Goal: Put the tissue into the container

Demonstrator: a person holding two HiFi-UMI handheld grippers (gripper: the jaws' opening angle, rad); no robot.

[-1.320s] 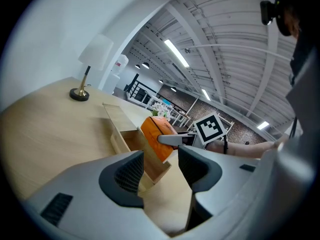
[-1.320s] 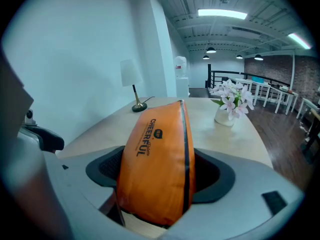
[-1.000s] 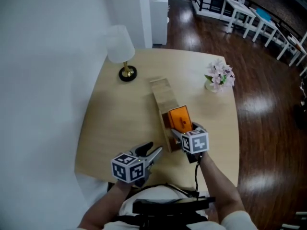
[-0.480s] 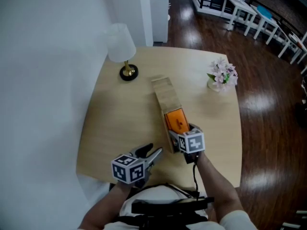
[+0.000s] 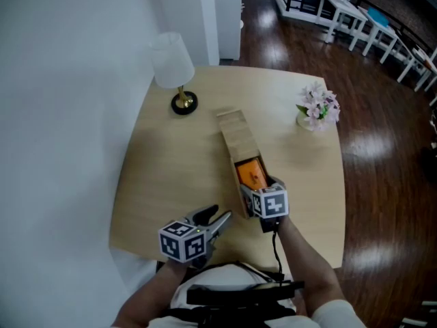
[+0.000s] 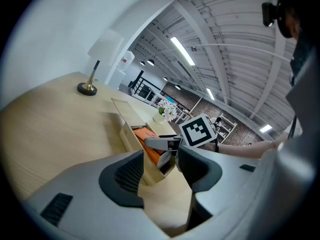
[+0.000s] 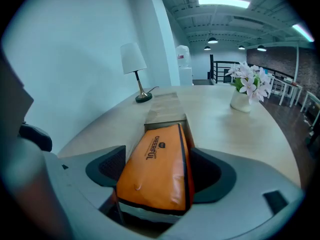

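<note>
An orange tissue pack (image 5: 251, 173) lies in the open near end of a long wooden container (image 5: 235, 137) in the middle of the table. My right gripper (image 5: 261, 185) is shut on the pack, one pad on each long side. In the right gripper view the pack (image 7: 157, 166) fills the gap between the jaws, and the container (image 7: 165, 111) runs away behind it. My left gripper (image 5: 215, 217) hovers open and holds nothing near the table's front edge, left of the container (image 6: 127, 121). The pack's front end is hidden inside the box.
A white lamp (image 5: 171, 63) with a brass base stands at the back left of the wooden table (image 5: 157, 176). A small vase of pink flowers (image 5: 316, 108) stands at the back right. A white wall runs along the left, with dark wood floor on the right.
My right gripper has carried the orange pack a little forward and lower into the container's open end. The left gripper has stayed where it was.
</note>
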